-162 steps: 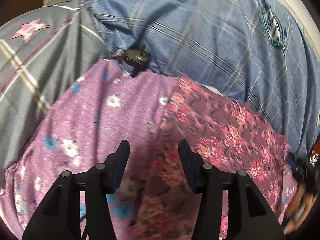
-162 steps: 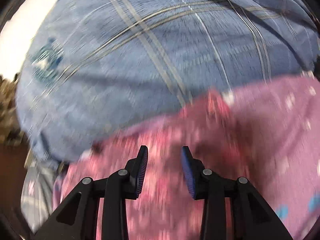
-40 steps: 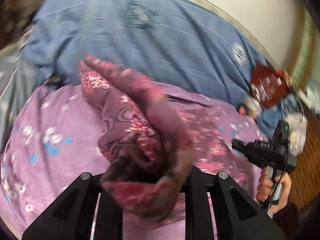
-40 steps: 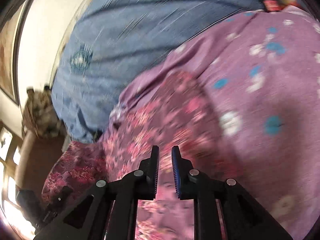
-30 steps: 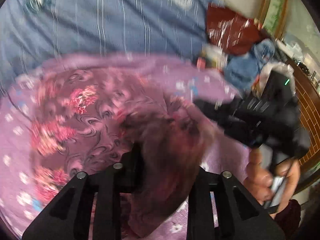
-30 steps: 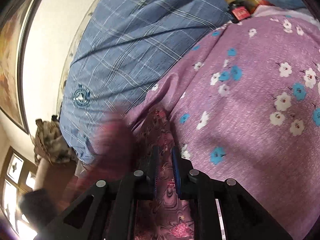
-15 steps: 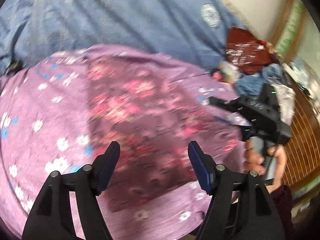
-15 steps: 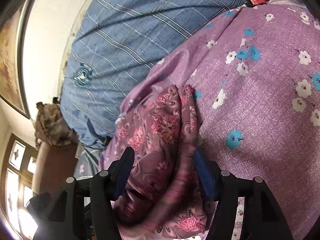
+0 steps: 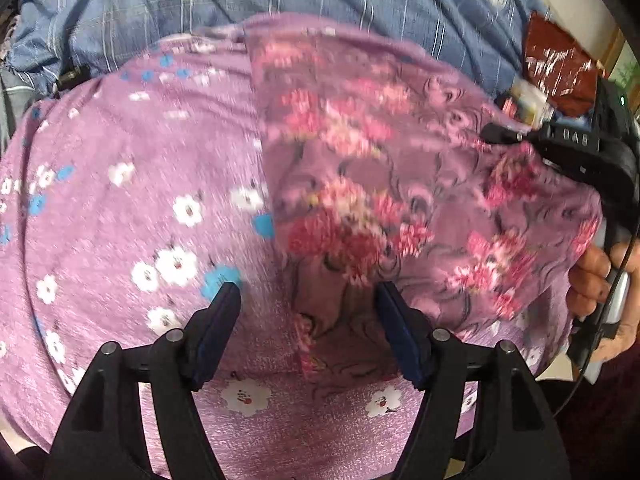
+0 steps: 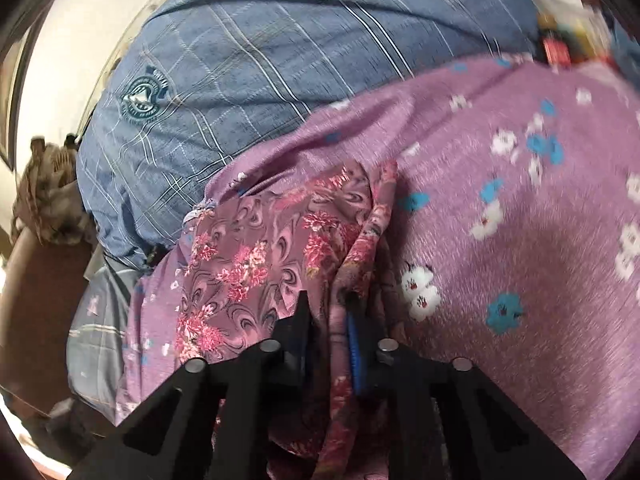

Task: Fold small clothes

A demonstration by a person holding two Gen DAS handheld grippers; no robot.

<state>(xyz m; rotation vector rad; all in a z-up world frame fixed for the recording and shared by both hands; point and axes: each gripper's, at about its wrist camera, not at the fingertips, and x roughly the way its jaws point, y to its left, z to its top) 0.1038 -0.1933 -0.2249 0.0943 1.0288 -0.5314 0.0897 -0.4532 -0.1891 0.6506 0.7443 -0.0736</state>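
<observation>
- Left gripper point(image 9: 308, 304) is tilted down over the bed with its jaws spread wide, nothing pinched. The near edge of the maroon floral garment point(image 9: 384, 184) sits in the gap below, but the pads aren't touching it.
- That garment lies spread out on the purple flowered sheet point(image 9: 120, 208), to the right of the middle in the left wrist view. Dark pinkish-maroon cloth with swirls and red-pink flower clusters, a bit blurry here.
- Right gripper point(image 10: 329, 312) has just been closing and now its jaws are squeezed on a bunched fold of the same garment point(image 10: 248, 264); cloth is gathered up between the pads and hangs down between the arms.
- In the left wrist view the person's hand point(image 9: 600, 284) grips the right tool's handle at the far right, beside the garment's right edge.
- Behind everything is a blue checked bedcover point(image 10: 260, 52) with a round teal emblem, touching the sheet's far edge.
</observation>
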